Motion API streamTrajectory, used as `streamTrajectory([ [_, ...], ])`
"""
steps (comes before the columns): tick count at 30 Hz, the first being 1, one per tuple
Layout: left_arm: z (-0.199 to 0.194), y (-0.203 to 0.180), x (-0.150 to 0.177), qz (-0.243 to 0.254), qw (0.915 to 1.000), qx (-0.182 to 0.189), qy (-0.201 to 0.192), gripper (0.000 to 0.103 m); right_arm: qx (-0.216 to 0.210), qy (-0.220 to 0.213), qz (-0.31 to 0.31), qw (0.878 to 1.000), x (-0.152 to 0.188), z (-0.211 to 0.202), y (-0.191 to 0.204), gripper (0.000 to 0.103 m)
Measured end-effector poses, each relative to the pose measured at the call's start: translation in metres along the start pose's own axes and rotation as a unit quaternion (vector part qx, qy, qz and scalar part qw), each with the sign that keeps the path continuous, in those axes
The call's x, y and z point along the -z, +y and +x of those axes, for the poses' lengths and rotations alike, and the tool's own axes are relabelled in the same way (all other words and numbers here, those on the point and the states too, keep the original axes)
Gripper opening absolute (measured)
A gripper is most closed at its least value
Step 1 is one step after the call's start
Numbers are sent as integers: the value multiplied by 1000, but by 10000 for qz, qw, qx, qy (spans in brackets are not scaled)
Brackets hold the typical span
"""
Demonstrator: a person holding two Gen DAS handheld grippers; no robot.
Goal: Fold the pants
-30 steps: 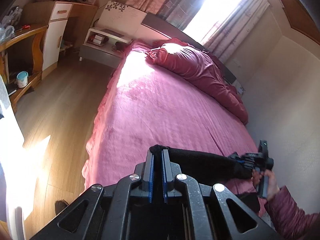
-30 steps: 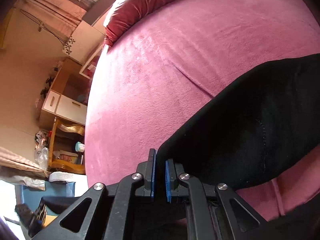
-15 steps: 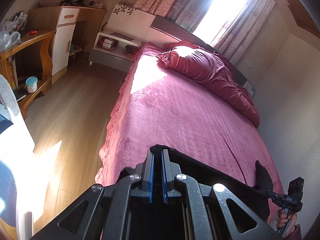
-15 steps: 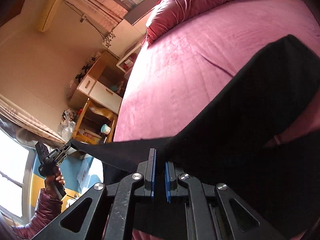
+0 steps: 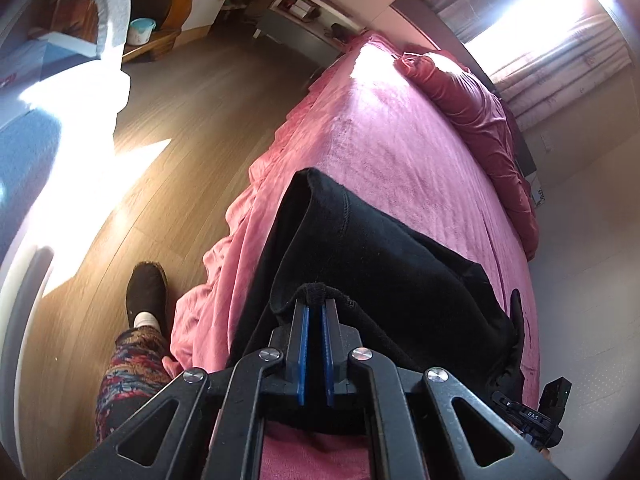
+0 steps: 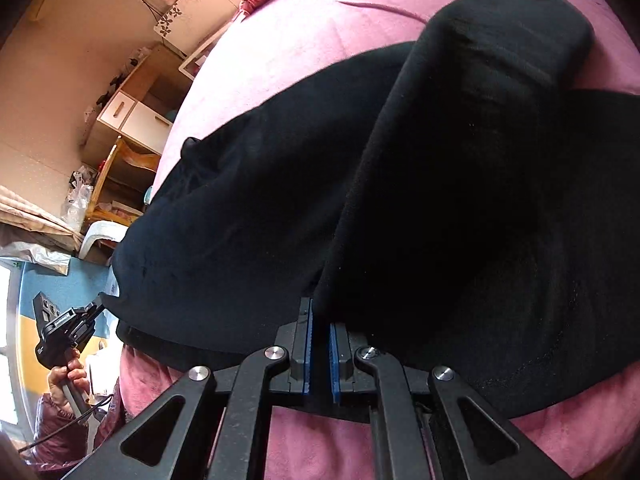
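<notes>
Since the earlier frames both tools have dropped toward the bed, and the black pants, previously stretched in the air between them, now lie draped over the bed's near end. The bed carries a pink cover, with a bunched red quilt along its far side. In the right wrist view the pants cover most of the mattress, one layer lying over another. The left tool is clenched on a bunched edge of the pants, the fabric pinched between its blue pads. The right tool is likewise clenched on the pants, with cloth running into the narrow gap between its pads. On the wooden floor beside the bed stands the person's dark slipper.
</notes>
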State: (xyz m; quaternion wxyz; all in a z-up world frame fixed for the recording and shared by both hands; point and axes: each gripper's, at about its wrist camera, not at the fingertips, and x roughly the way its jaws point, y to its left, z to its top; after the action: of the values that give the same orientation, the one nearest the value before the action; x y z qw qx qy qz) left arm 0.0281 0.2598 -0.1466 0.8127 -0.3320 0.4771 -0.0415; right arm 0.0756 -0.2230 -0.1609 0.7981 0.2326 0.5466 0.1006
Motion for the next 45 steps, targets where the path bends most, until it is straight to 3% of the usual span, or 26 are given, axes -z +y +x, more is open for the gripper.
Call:
streamTrajectory([
  [2, -3, 10, 5, -392, 9990, 195, 38, 8, 63, 18, -13, 10000, 1, 4, -3, 7],
  [4, -8, 18, 7, -752, 9964, 401, 48, 23, 107, 21, -42, 9999, 2, 9, -7, 7],
  [7, -11, 28, 12, -1266, 9895, 685, 153, 31, 141, 15, -47, 9999, 4, 13, -11, 7],
  [11, -11, 37, 19, -1727, 9809, 868, 207, 35, 163, -10, -73, 9998, 5, 16, -9, 7],
  [14, -3, 34, 21, -1646, 9843, 547, 316, 33, 148, -17, -59, 9999, 5, 18, -10, 7],
  [18, 0, 28, 24, -1423, 9887, 334, 325, 12, 131, -56, -88, 9999, 5, 11, -3, 7],
  [21, -10, 16, 22, -1017, 9942, 222, 264, 8, 63, -190, -266, 9994, 11, -17, 0, 7],
  [26, -12, 15, 24, -795, 9960, 101, 398, 7, 33, -233, -383, 9990, 25, -40, 3, 7],
  [37, 2, 20, 32, -622, 9953, -363, 651, 8, 406, 283, -562, 9972, 38, -11, -6, 6],
  [39, 7, 19, 31, -566, 9942, -544, 736, 12, 359, 410, -497, 9973, 35, -4, -9, 8],
  [40, 8, 18, 30, -558, 9933, -684, 741, 22, 319, 412, -517, 9973, 33, -4, -10, 8],
  [42, 0, 14, 26, -494, 9927, -977, 516, 25, 223, 492, -573, 9969, 30, -12, -14, 32],
  [44, -15, 5, 18, -301, 9904, -1335, 194, 28, 228, 492, -536, 9971, 23, -29, -22, 42],
  [45, -22, -1, 15, -187, 9895, -1434, 3, 28, 275, 387, -544, 9974, 17, -41, -27, 42],
])
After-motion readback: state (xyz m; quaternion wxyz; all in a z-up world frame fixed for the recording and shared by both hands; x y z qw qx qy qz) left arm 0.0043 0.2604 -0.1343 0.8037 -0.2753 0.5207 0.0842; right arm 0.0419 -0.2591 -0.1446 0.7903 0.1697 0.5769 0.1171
